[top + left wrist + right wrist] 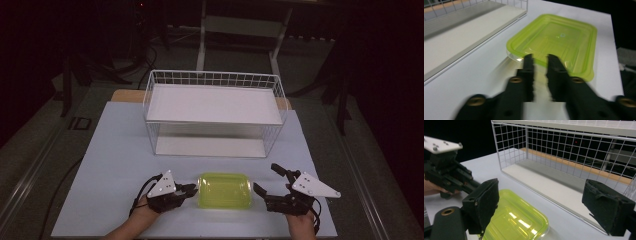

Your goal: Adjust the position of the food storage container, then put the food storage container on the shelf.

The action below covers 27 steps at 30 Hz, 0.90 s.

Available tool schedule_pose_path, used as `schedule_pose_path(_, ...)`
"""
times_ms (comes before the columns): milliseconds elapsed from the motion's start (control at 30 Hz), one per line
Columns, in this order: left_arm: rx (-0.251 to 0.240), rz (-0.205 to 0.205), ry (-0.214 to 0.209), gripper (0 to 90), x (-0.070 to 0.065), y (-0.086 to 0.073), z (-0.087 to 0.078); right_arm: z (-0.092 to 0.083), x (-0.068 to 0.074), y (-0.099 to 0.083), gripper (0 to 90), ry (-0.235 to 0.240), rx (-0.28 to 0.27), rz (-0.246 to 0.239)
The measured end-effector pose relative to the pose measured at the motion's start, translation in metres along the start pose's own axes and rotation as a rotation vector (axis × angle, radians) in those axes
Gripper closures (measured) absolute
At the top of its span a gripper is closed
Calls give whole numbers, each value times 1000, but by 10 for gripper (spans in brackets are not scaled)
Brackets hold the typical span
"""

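Flanking the green box (pixel 224 190), both claws are held low on the table (pixel 115 150). The left gripper (pixel 192 189) is nearly pressed together, a narrow gap left between its jaws, tips at the box's near edge (pixel 554 40), touching or just short, not clear which. The right gripper (pixel 267 180) is spread wide, nothing between its jaws, just beside the box's other end (pixel 516 220).

The box lies flat, lid on, at the table's front, in front of the wire rack (pixel 215 112) and apart from it. No grasp is made yet and nothing is lifted; the whole pick and any placing is judged as left to do.

Open table is seen on both sides of the box. The rack's lower shelf (pixel 544 182) faces the box with an open front; the rack's rim and upper shelf limit headroom there. The front table edge is near.
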State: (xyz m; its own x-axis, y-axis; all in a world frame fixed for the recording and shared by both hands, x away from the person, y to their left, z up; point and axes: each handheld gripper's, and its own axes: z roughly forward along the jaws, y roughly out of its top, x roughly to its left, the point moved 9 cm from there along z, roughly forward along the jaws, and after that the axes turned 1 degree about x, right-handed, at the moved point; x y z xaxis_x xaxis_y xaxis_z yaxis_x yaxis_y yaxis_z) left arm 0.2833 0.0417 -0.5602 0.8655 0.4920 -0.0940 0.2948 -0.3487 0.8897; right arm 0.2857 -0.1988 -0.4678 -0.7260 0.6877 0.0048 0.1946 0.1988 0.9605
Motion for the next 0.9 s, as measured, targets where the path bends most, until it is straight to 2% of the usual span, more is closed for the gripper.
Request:
schedule_pose_path(67,5,-54,-8,566,1,4,0,0,1,0,136,-4,-5,-9)
schedule_pose_path(133,-23,-106,-12,382,3,10,0,1,1,0,136,0,-5,-5)
schedule_pose_path(167,-28,-113,-11,246,3,12,1,2,1,0,135,2,-3,-6)
schedule_pose_path(200,-23,-109,10,144,4,12,3,2,1,-1,136,0,-2,-9)
schedule_pose_path(267,-39,-138,-11,27,5,14,4,3,3,-2,136,23,3,-7)
schedule_pose_path(333,-43,-153,-2,18,7,16,3,5,2,-5,143,2,26,-17)
schedule_pose_path(433,-48,-134,15,18,9,19,1,7,1,-8,146,-17,61,-28)
schedule_pose_path(467,-50,-123,28,18,9,21,1,7,1,-9,148,-13,65,-26)
schedule_pose_path(500,-50,-116,35,18,9,22,0,8,3,-11,203,9,84,-18)
schedule_pose_path(533,-62,-111,35,18,8,24,0,9,4,-13,190,31,113,-16)
schedule_pose_path(567,-55,-114,32,18,8,24,0,10,6,-15,197,38,116,-19)
schedule_pose_path(700,-48,-142,32,18,7,27,0,11,10,-14,210,52,94,-18)
schedule_pose_path(733,-37,-165,26,18,8,28,0,11,11,-14,207,64,89,-7)
schedule_pose_path(767,-39,-186,19,18,8,29,1,14,10,-16,176,46,126,-6)
schedule_pose_path(900,-28,-235,8,18,8,29,5,19,7,-25,141,34,192,29)
